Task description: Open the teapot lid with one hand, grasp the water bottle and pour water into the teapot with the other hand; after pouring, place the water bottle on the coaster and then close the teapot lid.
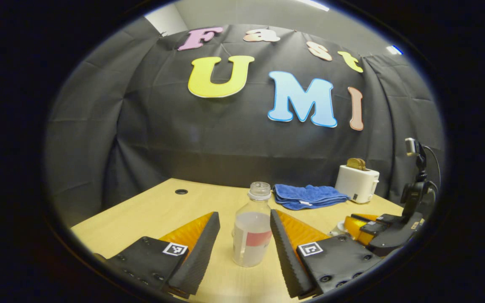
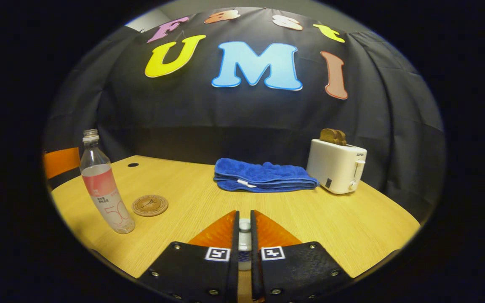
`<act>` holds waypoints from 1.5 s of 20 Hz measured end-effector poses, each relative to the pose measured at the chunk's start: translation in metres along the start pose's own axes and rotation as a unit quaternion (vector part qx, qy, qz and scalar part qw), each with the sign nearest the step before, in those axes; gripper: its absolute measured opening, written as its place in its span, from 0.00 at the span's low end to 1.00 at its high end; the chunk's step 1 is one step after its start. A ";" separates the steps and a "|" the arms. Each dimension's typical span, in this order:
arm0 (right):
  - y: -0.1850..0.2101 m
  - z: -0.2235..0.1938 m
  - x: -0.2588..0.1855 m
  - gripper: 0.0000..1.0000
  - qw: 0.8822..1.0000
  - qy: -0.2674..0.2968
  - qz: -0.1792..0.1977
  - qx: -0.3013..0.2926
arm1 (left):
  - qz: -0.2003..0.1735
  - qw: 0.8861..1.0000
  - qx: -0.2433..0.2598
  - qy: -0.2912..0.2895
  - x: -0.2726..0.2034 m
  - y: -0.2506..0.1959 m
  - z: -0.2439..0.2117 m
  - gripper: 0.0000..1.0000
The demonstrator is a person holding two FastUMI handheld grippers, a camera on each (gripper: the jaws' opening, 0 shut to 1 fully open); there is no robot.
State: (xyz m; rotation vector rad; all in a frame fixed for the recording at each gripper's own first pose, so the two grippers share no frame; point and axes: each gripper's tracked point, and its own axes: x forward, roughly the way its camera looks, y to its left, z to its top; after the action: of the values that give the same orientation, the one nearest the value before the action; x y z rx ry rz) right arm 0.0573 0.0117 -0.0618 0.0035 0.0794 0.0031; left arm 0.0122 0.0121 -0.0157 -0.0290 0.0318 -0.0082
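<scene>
1. In the left gripper view, the left tongs (image 1: 242,229) are standing wide open, with the water bottle (image 1: 251,229) upright on the wooden surface (image 1: 150,214) between the two fingers; neither finger is touching it.
2. The bottle is showing no cap and is holding clear liquid to roughly two thirds of its height.
3. In the right gripper view, the right tongs (image 2: 244,235) are nearly closed, pinching a small pale knob (image 2: 245,226) between the fingers; it looks like the teapot lid's knob, though the pot itself is hidden beneath the tongs.
4. In that same view the bottle is standing at the far left, with the round coaster (image 2: 150,205) lying just beside it, not touching.
5. A folded blue towel (image 2: 263,176) is lying at the back of the surface, and a white toaster (image 2: 337,166) with bread in its slot is sitting to its right.
6. In the left gripper view, the right tongs are appearing at the right edge, low over the surface.
</scene>
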 end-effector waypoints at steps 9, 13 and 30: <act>-0.002 0.011 -0.004 0.12 1.000 -0.022 0.012 0.017 | -0.014 1.000 0.008 0.017 0.009 -0.008 -0.015 0.89; -0.004 0.033 -0.014 0.12 0.998 -0.063 0.015 0.004 | -0.016 1.000 0.008 0.024 0.018 -0.009 -0.023 0.96; -0.029 0.048 -0.031 0.12 0.994 -0.110 0.006 0.029 | -0.001 0.997 0.043 0.063 0.057 -0.018 -0.070 0.89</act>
State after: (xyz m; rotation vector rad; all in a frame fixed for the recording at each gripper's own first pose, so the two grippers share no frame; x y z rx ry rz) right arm 0.0306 -0.0179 -0.0114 0.0621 -0.1402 0.0119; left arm 0.0665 -0.0080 -0.0872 0.0581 0.1576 -0.0139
